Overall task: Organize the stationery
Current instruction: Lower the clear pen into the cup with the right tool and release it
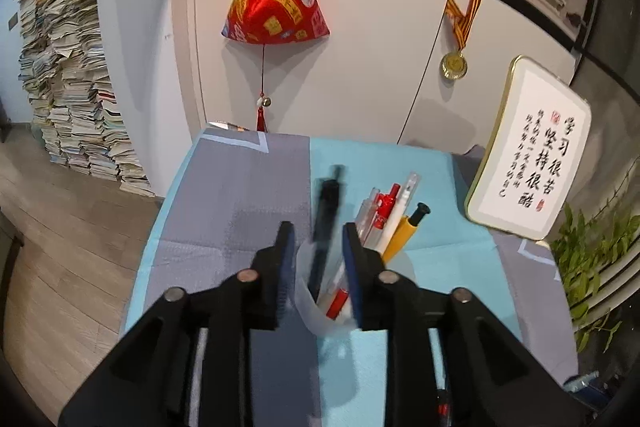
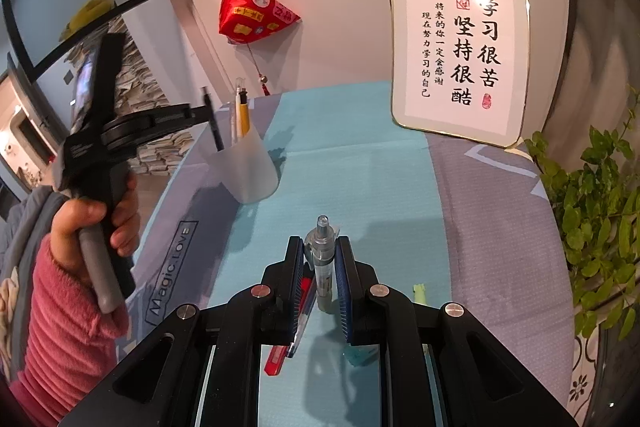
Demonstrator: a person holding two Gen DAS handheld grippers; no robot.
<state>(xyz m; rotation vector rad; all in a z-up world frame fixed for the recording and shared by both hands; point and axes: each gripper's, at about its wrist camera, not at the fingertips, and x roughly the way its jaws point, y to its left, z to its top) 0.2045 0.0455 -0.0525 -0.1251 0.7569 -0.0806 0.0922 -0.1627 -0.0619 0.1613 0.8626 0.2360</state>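
Your left tool point(image 1: 318, 241) stands spread over a frosted cup point(image 2: 244, 163) on the bench point(image 2: 360, 179); a blurred black pen point(image 1: 326, 223) hangs loose between its fingers. Your right tool point(image 2: 319, 255) pinches a clear grey pen point(image 2: 323, 259) upright.

Black pen point(image 1: 326, 223) motion-blurred

Even, fairly bright indoor light falls on both views. Glare whitens the gold-rimmed calligraphy plaque point(image 2: 460, 55) near its top. The black pen point(image 1: 326, 227) is motion-blurred, perhaps moving. Left of the plaque, soft shadows lie; fisheye edges bend and darken.
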